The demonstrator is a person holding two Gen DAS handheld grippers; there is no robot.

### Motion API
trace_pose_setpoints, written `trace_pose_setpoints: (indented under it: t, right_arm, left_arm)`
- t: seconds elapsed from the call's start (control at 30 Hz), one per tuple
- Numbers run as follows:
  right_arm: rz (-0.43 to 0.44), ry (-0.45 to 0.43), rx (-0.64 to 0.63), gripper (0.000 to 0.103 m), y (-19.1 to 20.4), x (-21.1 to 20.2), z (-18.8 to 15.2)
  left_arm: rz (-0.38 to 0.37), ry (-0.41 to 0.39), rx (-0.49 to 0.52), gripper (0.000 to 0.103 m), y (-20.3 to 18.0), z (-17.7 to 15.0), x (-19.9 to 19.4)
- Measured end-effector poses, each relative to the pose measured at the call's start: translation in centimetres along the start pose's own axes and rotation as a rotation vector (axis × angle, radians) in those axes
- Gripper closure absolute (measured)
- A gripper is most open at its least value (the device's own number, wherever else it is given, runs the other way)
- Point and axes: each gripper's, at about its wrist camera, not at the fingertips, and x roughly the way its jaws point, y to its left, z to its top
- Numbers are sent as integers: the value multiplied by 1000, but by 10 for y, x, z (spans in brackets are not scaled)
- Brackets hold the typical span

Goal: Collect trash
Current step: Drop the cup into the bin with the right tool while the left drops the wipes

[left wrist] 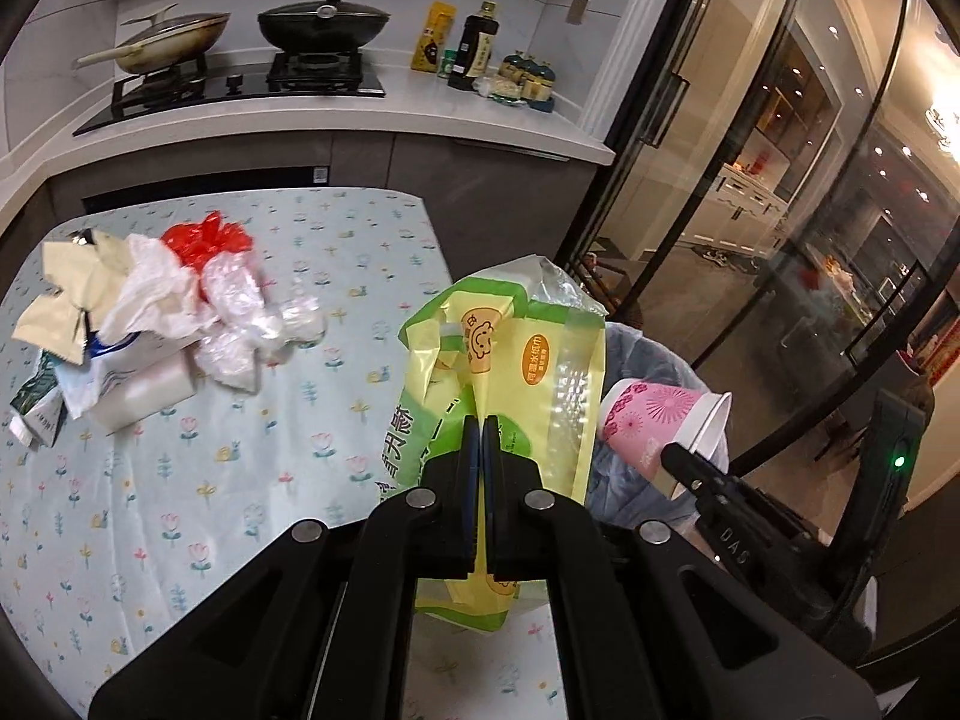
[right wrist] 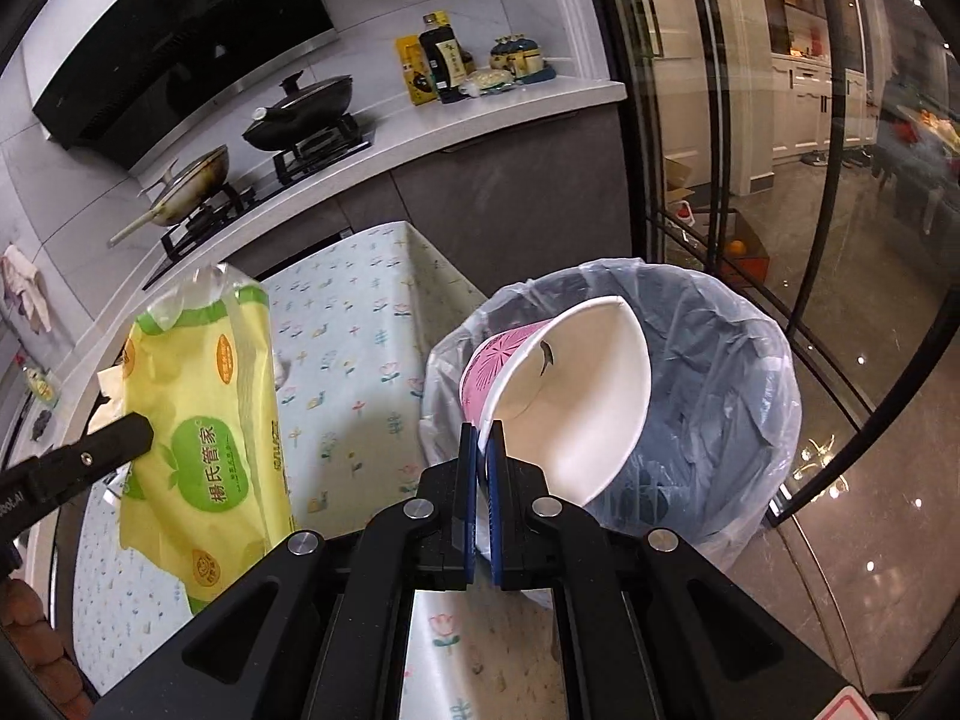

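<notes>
My left gripper [left wrist: 483, 420] is shut on a yellow-green plastic wrapper [left wrist: 510, 354], held above the table's right edge. The same wrapper [right wrist: 204, 414] and the left gripper [right wrist: 141, 432] show at the left of the right wrist view. My right gripper [right wrist: 483, 429] is shut on the rim of a pink-and-white paper cup [right wrist: 570, 396], tilted over the mouth of a grey bin [right wrist: 720, 396] lined with a clear bag. In the left wrist view the cup [left wrist: 660, 426] hangs over the bin [left wrist: 648, 354] with the right gripper [left wrist: 675, 453] at its rim.
A heap of trash [left wrist: 150, 312] lies on the flowered tablecloth [left wrist: 240, 480]: paper, clear and red plastic, cartons. Behind stand a counter with a stove [left wrist: 240, 84], pans and bottles [left wrist: 474, 48]. Glass doors [left wrist: 750, 210] rise to the right of the bin.
</notes>
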Motion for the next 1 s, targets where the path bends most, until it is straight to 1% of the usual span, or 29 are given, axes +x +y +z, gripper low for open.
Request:
trace_pose_setpoints:
  t: [0.17, 0.27, 0.37, 0.43, 0.5, 0.53, 0.57, 0.6, 0.67, 0.7, 0.73, 0.77, 1.0]
  right_arm:
    - [-32, 27, 28, 99, -23, 15, 1]
    - [-52, 35, 40, 98, -31, 20, -1]
    - [-69, 31, 48, 94, -37, 20, 1]
    - [-77, 28, 58, 92, -42, 18, 1]
    - [-87, 17, 73, 88, -48, 15, 2]
    - [-90, 11, 82, 82, -51, 13, 2]
    - [-92, 5, 89, 78, -54, 11, 2]
    - [-95, -1, 98, 77, -56, 10, 2]
    - [-98, -5, 106, 75, -59, 7, 1]
    - [-100, -6, 108, 75, -59, 6, 1]
    - [-102, -7, 109, 74, -59, 6, 1]
    - [-102, -8, 108, 73, -58, 5, 1]
    - [-93, -18, 99, 67, -50, -1, -3]
  left_arm:
    - [-53, 0, 48, 102, -38, 20, 31]
    - [-66, 14, 63, 102, -55, 27, 52]
    - [-68, 53, 54, 101, -62, 31, 73]
    - [-96, 64, 34, 100, -63, 33, 81]
    - [-110, 83, 34, 99, -64, 36, 88]
    - [-107, 90, 38, 98, -65, 36, 92]
    - [-103, 92, 41, 94, -66, 36, 94]
    - [-102, 91, 44, 91, -66, 35, 95]
    - [-99, 86, 41, 75, -64, 34, 96]
    - [-96, 81, 38, 71, -63, 33, 95]
    - [-94, 72, 35, 63, -61, 33, 94]
    - [-88, 63, 34, 59, -60, 33, 93]
    - [-58, 43, 31, 58, -50, 32, 83]
